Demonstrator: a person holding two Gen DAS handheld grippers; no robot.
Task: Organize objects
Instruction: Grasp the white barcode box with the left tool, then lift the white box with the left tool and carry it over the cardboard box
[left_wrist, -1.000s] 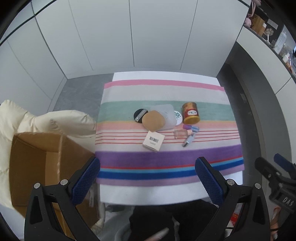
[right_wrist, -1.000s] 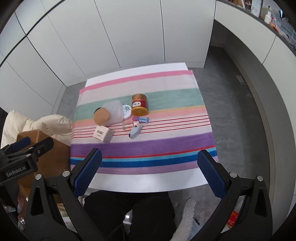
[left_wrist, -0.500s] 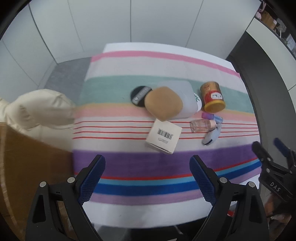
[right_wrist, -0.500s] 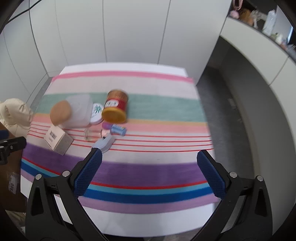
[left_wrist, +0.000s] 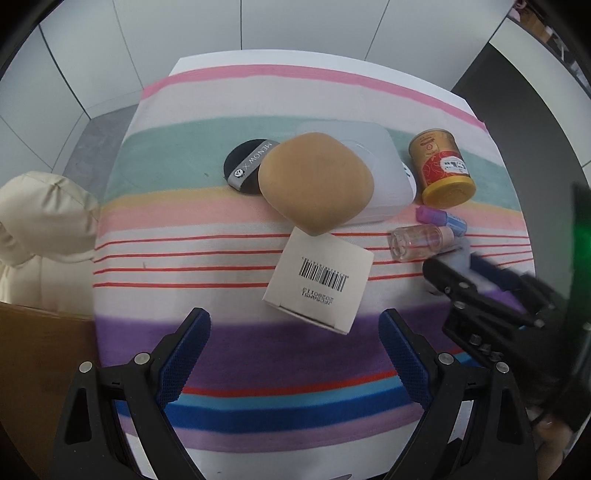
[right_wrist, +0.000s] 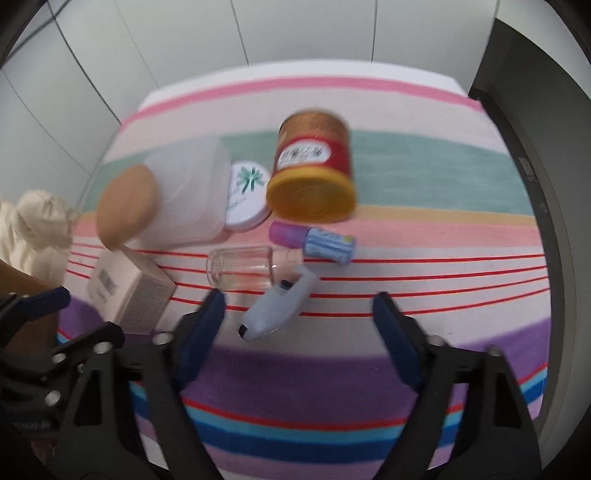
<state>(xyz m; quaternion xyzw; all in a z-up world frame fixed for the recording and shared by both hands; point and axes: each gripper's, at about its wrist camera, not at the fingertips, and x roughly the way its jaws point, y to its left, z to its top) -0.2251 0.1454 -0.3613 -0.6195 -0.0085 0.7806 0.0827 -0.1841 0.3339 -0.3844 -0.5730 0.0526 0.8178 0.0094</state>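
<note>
Right wrist view: the right tool (right_wrist: 295, 317) is held over a small pale-blue and white plastic dispenser (right_wrist: 275, 310) lying on the striped cloth of the bench (right_wrist: 424, 177). Its jaws are closing, with the dispenser between them but not yet pressed by the pads. The dispenser is judged light, stiff and somewhat slick; a hold across its wider body rather than its narrow neck looks safest, since it could skid on the cloth.

Touching or just beyond it lies a clear glass bottle (right_wrist: 240, 271) on its side, which could roll if nudged and is fragile. A small purple-capped blue tube (right_wrist: 314, 242) lies beside that, and a red-and-gold tin with a yellow lid (right_wrist: 312, 173) is tipped over behind.

In the left wrist view, the left tool (left_wrist: 295, 350) is seen with its jaws apart and empty, above a white cardboard carton with a barcode (left_wrist: 319, 280); the carton is judged light and crushable, best taken by its flat sides. A tan rounded sponge (left_wrist: 316, 182) rests on a frosted plastic box (left_wrist: 384, 166), overlapping a black round puff (left_wrist: 243, 166), and crowds the carton's far edge.
</note>
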